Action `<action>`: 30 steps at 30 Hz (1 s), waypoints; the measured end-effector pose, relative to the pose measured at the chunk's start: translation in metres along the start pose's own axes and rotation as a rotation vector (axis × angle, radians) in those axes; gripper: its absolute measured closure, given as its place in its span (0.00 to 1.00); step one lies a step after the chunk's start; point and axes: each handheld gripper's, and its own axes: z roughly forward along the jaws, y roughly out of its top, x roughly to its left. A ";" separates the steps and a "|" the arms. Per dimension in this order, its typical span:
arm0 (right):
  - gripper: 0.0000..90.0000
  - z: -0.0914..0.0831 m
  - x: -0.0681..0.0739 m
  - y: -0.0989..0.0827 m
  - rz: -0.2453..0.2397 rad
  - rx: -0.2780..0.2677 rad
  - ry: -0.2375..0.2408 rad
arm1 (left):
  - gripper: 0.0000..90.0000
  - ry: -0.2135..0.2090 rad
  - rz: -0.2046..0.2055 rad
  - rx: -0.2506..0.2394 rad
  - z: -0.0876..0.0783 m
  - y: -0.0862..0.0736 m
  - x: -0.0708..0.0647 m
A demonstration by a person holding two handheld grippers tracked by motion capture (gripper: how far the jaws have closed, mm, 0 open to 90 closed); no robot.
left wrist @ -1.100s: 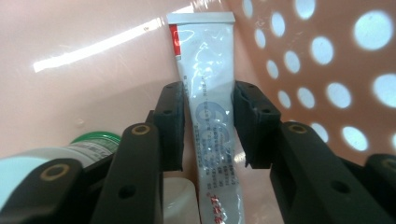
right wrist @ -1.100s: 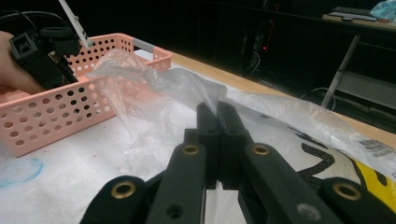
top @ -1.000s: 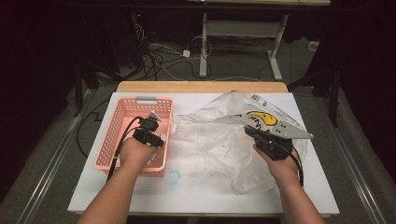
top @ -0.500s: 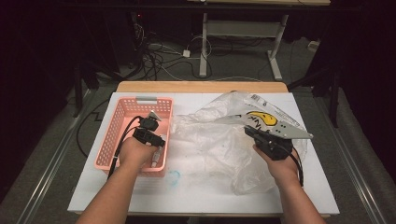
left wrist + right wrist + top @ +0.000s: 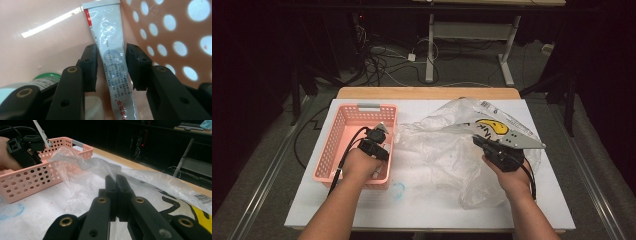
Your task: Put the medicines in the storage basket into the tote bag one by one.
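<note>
- Tube (image 5: 110, 65): silver squeeze tube with red and blue print, lying on the floor of the pink basket (image 5: 341, 145), flat crimped end pointing away from the left claw (image 5: 110, 67).
- Left claw: jaws partly open, straddling the tube's mid-body, one pad on each side. Small gaps show on both sides, so the pads do not appear to press yet. The jaws have just been closing in a little, with the tube between them.
- Right claw (image 5: 116, 180): jaws fully together, pinching a fold of the clear plastic bag (image 5: 447, 150) and holding it raised off the table (image 5: 422, 210).
- Progress, as judged: work looks like moving items from basket into bag. Bag mouth is held up and the tube is lined up for pickup; the grip, the lift and the carry across are all left to do. No item can be made out inside the bag.
- Nearby: a green-capped container (image 5: 47, 78) lies just beside the left claw's left jaw, on the basket floor.
- Possible obstruction: the perforated basket wall (image 5: 175, 32) stands close to the left claw's right jaw, so the lift likely has to clear it before heading towards the bag.
- Bag print: yellow smiley and black lettering (image 5: 493, 127), just ahead of the right claw in the high view.
</note>
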 end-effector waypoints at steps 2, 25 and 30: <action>1.00 0.000 0.000 0.000 -0.004 0.000 0.002 | 0.69 0.008 -0.005 -0.002 0.000 0.000 0.001; 1.00 -0.002 -0.001 0.001 -0.004 -0.007 -0.002 | 0.74 0.001 -0.042 -0.098 -0.011 -0.003 0.005; 1.00 -0.002 0.000 0.001 -0.002 -0.008 0.000 | 0.74 -0.011 -0.039 -0.127 -0.016 -0.007 0.005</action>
